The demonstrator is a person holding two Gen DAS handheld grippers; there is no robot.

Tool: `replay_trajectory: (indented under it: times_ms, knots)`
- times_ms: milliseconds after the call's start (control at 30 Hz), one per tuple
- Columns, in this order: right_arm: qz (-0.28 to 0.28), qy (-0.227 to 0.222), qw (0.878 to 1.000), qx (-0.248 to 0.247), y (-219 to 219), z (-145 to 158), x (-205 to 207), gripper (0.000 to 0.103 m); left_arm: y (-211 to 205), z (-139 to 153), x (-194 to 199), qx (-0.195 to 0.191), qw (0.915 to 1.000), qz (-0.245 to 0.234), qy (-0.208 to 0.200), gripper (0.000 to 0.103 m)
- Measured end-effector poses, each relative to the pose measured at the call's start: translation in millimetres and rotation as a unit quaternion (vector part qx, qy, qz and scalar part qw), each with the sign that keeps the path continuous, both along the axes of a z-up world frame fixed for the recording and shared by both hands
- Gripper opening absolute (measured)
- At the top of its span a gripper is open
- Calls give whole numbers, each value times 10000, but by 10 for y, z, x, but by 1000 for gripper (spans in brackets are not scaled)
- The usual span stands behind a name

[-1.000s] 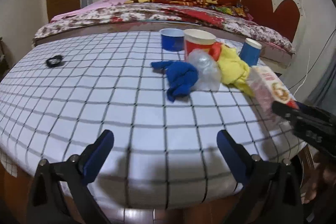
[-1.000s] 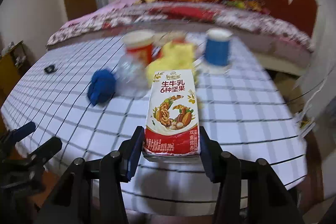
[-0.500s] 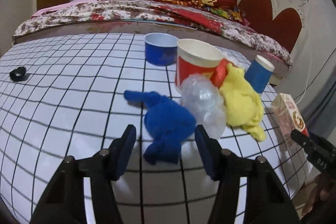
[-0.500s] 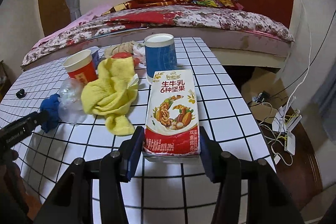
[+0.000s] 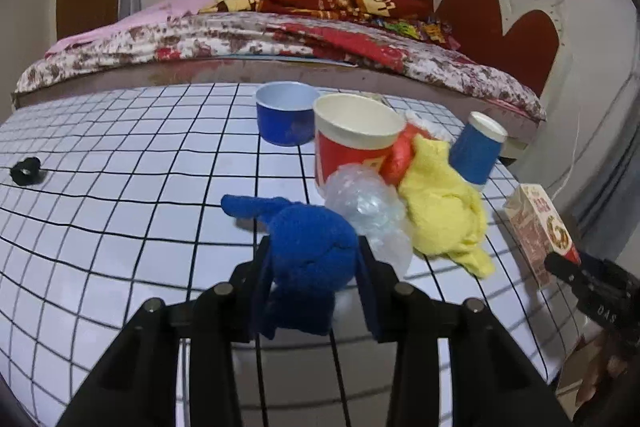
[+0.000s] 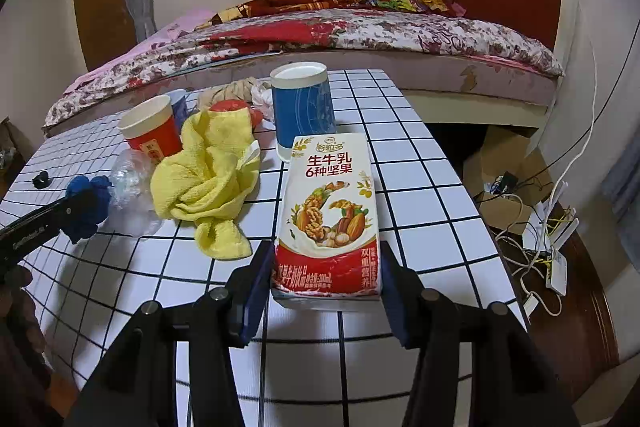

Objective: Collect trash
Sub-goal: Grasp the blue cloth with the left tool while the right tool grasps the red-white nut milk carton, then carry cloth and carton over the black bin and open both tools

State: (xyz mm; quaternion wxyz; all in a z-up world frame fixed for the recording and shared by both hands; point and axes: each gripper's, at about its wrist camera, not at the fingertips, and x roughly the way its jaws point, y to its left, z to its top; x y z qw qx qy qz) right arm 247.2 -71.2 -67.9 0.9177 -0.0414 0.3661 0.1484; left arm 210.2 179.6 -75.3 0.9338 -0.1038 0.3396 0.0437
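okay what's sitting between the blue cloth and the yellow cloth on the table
A crumpled clear plastic bag lies between the blue cloth and the yellow cloth, touching both. The left wrist view shows it best; the right wrist view confirms it.

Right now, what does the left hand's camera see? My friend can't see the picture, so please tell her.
The left gripper is shut on a crumpled blue cloth on a checked table. Behind the cloth sit clear plastic wrap, a yellow cloth, a red cup and two blue cups.
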Motion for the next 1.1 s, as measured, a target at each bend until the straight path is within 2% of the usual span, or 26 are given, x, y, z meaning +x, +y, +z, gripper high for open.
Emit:
replay_trajectory:
  times_ms: [333,533,867,1100]
  knots:
    - [80,-64,9997,207,-230,188,-397,52,-436,168,-491,286,9989,-366,-92,39]
    - [6,-118,9993,344,-523,332,-685,52,-812,229,-642,254,9971,-708,-115,39]
    - [-441,-179,9978,472,-1160,459,-1054,52,-1558,353,-776,344,9894,-1387,-256,39]
    - [-880,-132,9944,566,-1700,434,-1251,52,-2127,362,-834,368,9806,-1908,-277,39]
